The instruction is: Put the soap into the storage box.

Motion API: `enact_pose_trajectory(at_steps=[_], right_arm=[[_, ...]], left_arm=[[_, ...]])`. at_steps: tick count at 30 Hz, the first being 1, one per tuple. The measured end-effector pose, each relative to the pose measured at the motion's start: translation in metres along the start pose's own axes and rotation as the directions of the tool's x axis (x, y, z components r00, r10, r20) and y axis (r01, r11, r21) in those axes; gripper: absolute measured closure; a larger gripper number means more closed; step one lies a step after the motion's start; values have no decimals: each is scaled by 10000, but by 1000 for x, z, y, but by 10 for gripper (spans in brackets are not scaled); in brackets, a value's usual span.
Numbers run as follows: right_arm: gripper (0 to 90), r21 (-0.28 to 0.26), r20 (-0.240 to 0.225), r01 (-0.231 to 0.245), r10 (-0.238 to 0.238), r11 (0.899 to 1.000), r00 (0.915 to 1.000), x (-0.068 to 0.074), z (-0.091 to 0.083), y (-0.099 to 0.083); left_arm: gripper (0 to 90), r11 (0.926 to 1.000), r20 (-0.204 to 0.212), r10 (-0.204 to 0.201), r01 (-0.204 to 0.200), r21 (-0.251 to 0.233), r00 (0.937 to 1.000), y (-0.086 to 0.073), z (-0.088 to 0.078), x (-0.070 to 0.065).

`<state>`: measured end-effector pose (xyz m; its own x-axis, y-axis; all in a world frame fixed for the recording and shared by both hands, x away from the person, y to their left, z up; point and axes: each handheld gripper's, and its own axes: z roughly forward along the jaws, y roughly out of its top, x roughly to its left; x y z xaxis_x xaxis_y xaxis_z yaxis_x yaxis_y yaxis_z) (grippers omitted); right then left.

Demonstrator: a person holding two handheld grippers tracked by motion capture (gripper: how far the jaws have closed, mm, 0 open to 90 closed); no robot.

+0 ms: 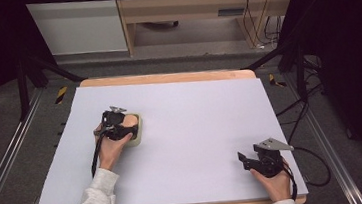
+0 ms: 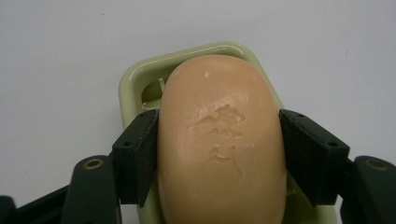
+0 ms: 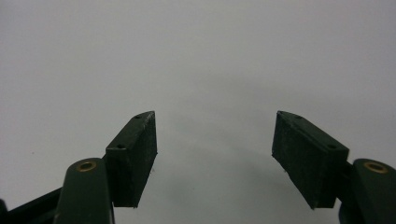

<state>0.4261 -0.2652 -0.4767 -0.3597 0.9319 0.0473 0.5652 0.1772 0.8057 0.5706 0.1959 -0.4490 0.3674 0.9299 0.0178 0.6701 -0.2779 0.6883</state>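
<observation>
A peach-coloured bar of soap lies in a pale green soap dish on the white table surface. My left gripper is shut on the soap, both black pads pressed against its sides. In the high view the left gripper stands over the soap dish at the left middle of the board, hiding most of the soap. My right gripper rests near the front right of the board; in the right gripper view it is open, with bare surface between its pads.
The white board lies on a wooden table whose edge shows at the back and front. Black cables trail from both grippers. Dark stands and rails flank the table; a wooden shelf unit stands beyond it.
</observation>
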Motion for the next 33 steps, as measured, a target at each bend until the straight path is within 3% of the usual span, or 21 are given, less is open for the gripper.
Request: enact_pose_trajectory(at_steps=[2, 9, 17, 33], right_arm=[[309, -1, -8, 20, -20, 10000, 10000, 0, 0, 0], [309, 14, -27, -44, 44, 10000, 10000, 0, -1, 0], [307, -47, 22, -90, 90, 9999, 10000, -1, -3, 0], [252, -100, 315, -158, 161, 9998, 9994, -6, -6, -5]], left_arm=[[245, 9998, 155, -146, 148, -147, 9998, 1, -2, 1], [239, 9985, 245, -28, 41, -547, 9997, 3, -13, -2], [232, 9948, 515, 72, -19, -1014, 9986, -1, -37, -8], [221, 9848, 885, 630, -476, -1670, 9941, -49, -78, -25]])
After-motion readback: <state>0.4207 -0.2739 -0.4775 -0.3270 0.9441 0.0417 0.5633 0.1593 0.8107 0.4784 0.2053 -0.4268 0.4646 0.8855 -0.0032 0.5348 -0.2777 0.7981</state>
